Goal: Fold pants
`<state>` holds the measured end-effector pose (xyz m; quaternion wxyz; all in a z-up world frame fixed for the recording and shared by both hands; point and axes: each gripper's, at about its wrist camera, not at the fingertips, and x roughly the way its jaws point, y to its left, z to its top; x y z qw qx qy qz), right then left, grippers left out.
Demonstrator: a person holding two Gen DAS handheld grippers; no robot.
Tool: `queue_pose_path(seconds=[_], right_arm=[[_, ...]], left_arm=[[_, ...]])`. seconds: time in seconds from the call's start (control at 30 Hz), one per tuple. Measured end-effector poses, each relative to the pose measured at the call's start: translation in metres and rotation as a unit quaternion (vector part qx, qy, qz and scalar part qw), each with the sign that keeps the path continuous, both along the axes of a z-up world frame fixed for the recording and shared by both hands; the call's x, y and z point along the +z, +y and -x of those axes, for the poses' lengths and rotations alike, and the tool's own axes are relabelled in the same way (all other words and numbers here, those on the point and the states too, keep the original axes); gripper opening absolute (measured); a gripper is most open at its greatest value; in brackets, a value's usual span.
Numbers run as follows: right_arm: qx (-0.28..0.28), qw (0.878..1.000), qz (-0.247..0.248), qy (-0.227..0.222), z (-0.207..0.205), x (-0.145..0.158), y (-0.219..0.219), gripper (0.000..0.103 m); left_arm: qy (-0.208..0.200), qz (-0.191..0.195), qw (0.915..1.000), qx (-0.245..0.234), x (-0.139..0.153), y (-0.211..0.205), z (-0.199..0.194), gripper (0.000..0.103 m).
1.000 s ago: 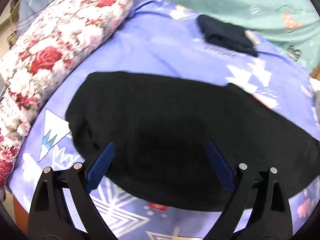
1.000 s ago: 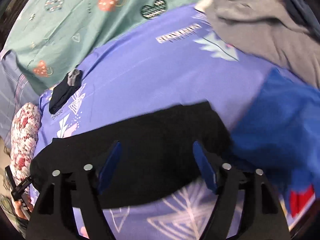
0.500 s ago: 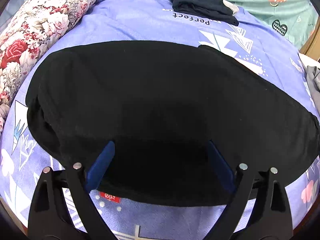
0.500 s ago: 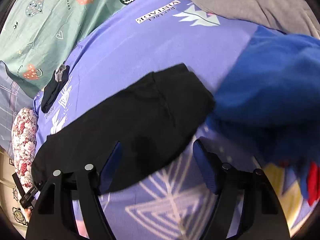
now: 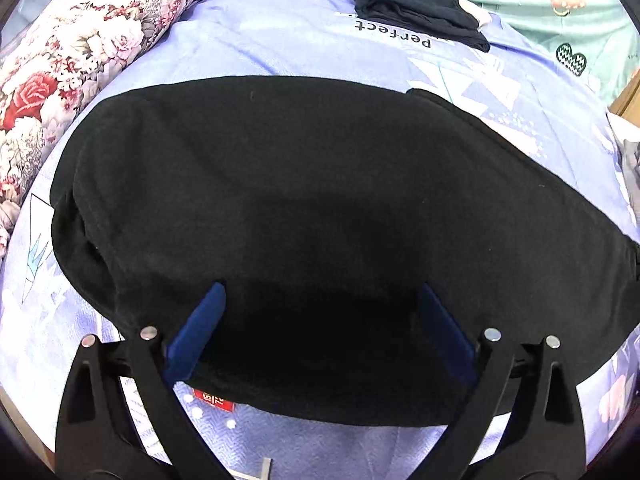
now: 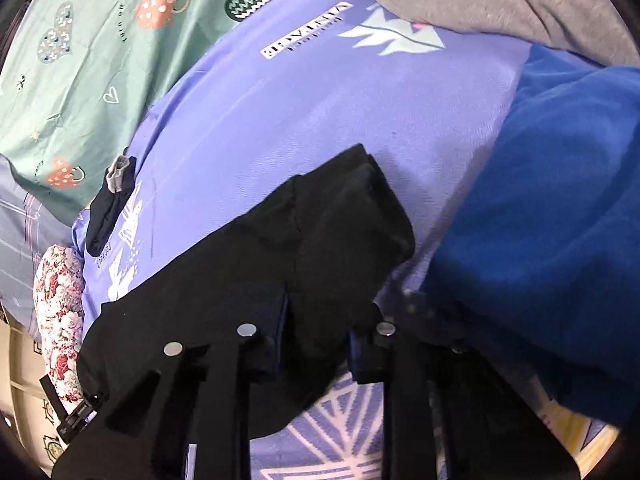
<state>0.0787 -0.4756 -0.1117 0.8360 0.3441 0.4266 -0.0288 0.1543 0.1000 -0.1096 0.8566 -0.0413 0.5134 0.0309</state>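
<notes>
A: Right gripper (image 6: pixel 316 340) was wide a second ago; now closing, black pants (image 6: pixel 280 264) edge between its fingers. Left gripper (image 5: pixel 320 312) still spread above them.
B: Pants flat on purple sheet (image 5: pixel 280 40). Only the right view shows the blue garment (image 6: pixel 540 220).

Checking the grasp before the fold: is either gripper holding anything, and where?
Right gripper: jaws closing on the black pants, near edge. Left gripper: open, nothing held.
</notes>
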Motion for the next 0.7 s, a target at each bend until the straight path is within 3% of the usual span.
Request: queue_pose_path(seconds=[0.17, 0.23, 0.3, 0.4, 0.43, 0.47, 0.53, 0.63, 0.7], right_arm=[[-0.012, 0.999, -0.041, 0.008, 0.004, -0.006, -0.002, 0.034], [-0.012, 0.999, -0.037, 0.014, 0.006, -0.006, -0.001, 0.038], [-0.010, 0.999, -0.029, 0.016, 0.007, -0.003, 0.002, 0.048], [-0.009, 1.000, -0.006, 0.022, 0.005, -0.001, 0.005, 0.050], [-0.009, 1.000, 0.007, 0.026, 0.002, -0.002, 0.006, 0.047], [-0.009, 0.999, 0.018, 0.030, 0.000, -0.003, 0.007, 0.035], [-0.021, 0.999, 0.032, 0.037, -0.004, -0.004, 0.006, 0.022], [-0.047, 0.998, 0.042, 0.023, -0.004, 0.001, 0.002, 0.018], [-0.044, 0.996, 0.069, 0.036, -0.006, 0.000, 0.008, 0.018]], left_arm=[[-0.006, 0.019, 0.9998, -0.002, 0.002, 0.005, 0.003, 0.098], [-0.007, 0.018, 0.9998, -0.005, 0.002, 0.005, 0.004, 0.098], [-0.007, 0.018, 0.9998, -0.007, 0.003, 0.005, 0.004, 0.098], [-0.008, 0.025, 0.9996, -0.007, 0.005, 0.007, 0.005, 0.098], [-0.008, 0.027, 0.9996, -0.007, 0.006, 0.007, 0.004, 0.098], [-0.008, 0.030, 0.9995, -0.007, 0.005, 0.009, 0.004, 0.098], [-0.007, 0.033, 0.9994, -0.003, 0.003, 0.013, 0.003, 0.098], [-0.007, 0.056, 0.9984, 0.005, 0.006, 0.019, 0.005, 0.098], [-0.008, 0.076, 0.9971, 0.010, 0.012, 0.026, 0.008, 0.098]])
